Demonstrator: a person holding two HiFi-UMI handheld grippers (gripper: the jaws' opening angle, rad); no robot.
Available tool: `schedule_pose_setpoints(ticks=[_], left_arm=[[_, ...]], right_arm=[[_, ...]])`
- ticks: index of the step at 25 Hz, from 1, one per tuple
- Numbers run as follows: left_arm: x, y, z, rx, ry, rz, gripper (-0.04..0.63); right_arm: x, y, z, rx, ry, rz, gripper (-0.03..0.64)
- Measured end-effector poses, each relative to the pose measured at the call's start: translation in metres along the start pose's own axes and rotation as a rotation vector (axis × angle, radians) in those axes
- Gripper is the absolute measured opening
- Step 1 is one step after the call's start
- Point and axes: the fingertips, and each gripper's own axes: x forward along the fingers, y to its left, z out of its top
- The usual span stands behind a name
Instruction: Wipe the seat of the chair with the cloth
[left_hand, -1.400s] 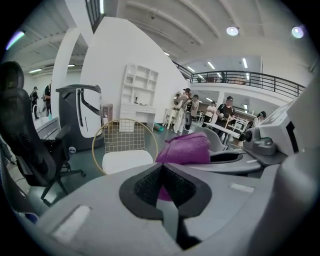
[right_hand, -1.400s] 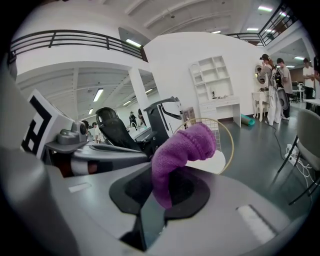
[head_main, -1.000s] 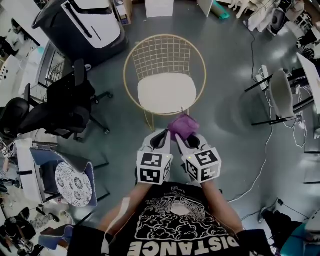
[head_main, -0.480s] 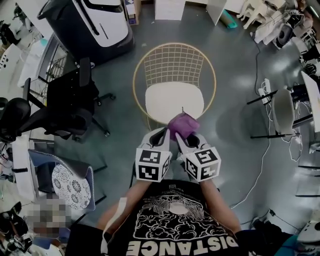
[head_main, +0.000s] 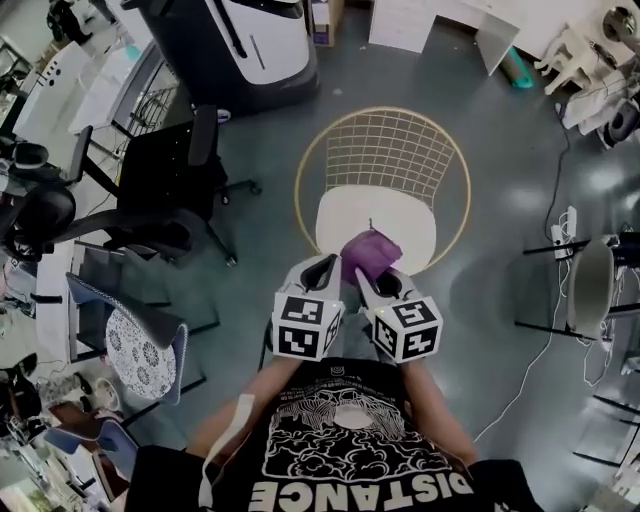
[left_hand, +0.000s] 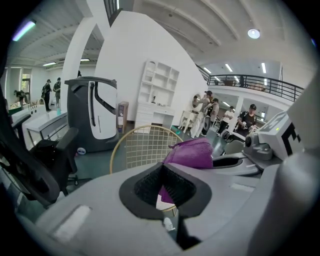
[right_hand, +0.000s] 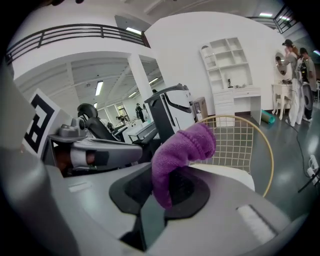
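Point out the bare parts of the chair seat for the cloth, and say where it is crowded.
Bare: the white seat at its left, right and rear, up to the wire backrest. Crowded: its front middle, which the purple cloth, clamped in the right hand-held gripper, overlaps in the head view, with the left hand-held gripper alongside.

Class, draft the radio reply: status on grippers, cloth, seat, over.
Left gripper shut, empty. Right gripper shut on purple cloth. Cloth at chair seat front edge. Nothing in the way.
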Motion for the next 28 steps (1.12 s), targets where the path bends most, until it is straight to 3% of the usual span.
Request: schedule_pose_setpoints(ticks=[9, 15, 23, 28], left_arm=[[0.079, 0.005, 0.014, -0.048, 0.106, 0.117, 0.0], [0.102, 0.014, 0.006, -0.08, 0.167, 0.203, 0.0], [0.131, 0.033, -0.008, -0.067, 0.245, 0.209, 0.0], [0.142, 0.066, -0.022, -0.04, 0.315, 0.179, 0.0]], right_arm=[[0.043, -0.077, 0.02, 0.057, 0.083, 0.126, 0.06], [0.07, -0.106, 0.015, 0.081, 0.142, 0.217, 0.06], [0.119, -0.111, -0.009, 0.09, 0.208, 0.277, 0.06], [0.167, -0.101, -0.028, 0.15, 0.245, 0.276, 0.06]])
